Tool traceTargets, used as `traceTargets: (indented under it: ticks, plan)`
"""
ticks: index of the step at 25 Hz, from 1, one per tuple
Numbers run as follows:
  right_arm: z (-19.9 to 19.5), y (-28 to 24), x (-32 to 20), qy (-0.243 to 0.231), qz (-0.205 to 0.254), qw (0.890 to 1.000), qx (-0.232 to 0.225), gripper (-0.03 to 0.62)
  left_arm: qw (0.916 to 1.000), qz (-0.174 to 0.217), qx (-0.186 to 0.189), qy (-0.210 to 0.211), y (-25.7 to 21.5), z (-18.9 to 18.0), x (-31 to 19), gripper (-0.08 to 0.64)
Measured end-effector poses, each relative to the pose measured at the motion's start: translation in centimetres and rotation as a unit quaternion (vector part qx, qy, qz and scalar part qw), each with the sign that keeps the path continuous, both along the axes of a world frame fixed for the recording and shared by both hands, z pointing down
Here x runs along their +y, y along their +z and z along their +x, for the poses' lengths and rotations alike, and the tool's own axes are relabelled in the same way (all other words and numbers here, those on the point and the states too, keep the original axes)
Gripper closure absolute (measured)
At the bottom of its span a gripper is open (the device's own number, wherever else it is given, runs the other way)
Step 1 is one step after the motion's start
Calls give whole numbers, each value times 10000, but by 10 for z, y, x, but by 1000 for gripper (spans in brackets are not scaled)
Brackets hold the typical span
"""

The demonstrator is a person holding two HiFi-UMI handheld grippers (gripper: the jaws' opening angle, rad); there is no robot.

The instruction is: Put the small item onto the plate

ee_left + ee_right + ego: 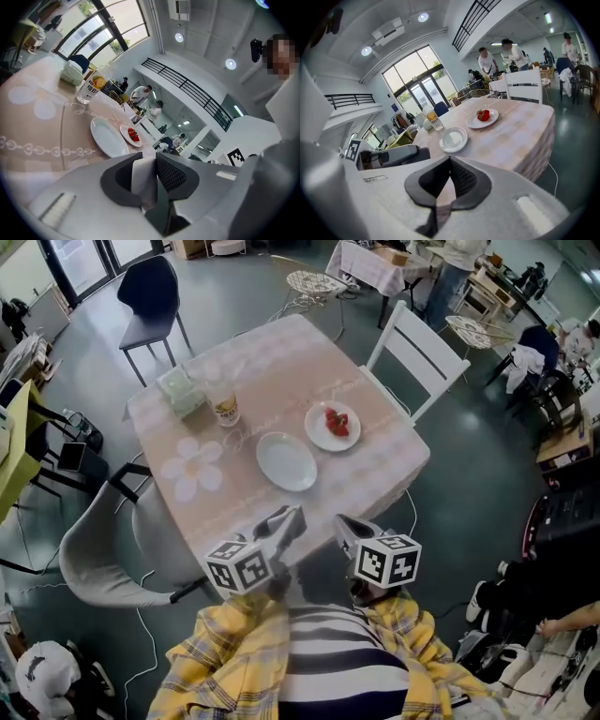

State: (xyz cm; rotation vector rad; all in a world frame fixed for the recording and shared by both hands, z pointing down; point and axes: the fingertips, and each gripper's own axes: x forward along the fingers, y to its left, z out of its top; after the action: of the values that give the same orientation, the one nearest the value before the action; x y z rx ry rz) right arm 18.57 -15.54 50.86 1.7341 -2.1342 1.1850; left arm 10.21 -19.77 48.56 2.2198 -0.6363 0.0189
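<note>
Left gripper (146, 156) jaws slightly apart, right gripper (450, 158) jaws together, both empty | red strawberries (337, 422) on white plate (316, 433)

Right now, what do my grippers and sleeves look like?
The left gripper and right gripper are light grey with dark textured jaws, each carrying a cube of black-and-white square markers. The sleeves are yellow plaid over a black-and-white striped top.

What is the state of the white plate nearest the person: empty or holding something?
Empty. The near plate shows only bare white surface in all views; the strawberries lie on the farther plate beside it.
</note>
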Motion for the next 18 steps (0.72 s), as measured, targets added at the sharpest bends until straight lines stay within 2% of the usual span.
traceTargets:
  ticks: [10,18]
  plan:
    - [-9,4,-54,-324,-117,9994,102,591,9996,-231,23,-152,12,6,-45,474]
    - [-12,3,-96,-1077,-172,9940,130,591,9958,-363,-60,-838,14,2,-81,474]
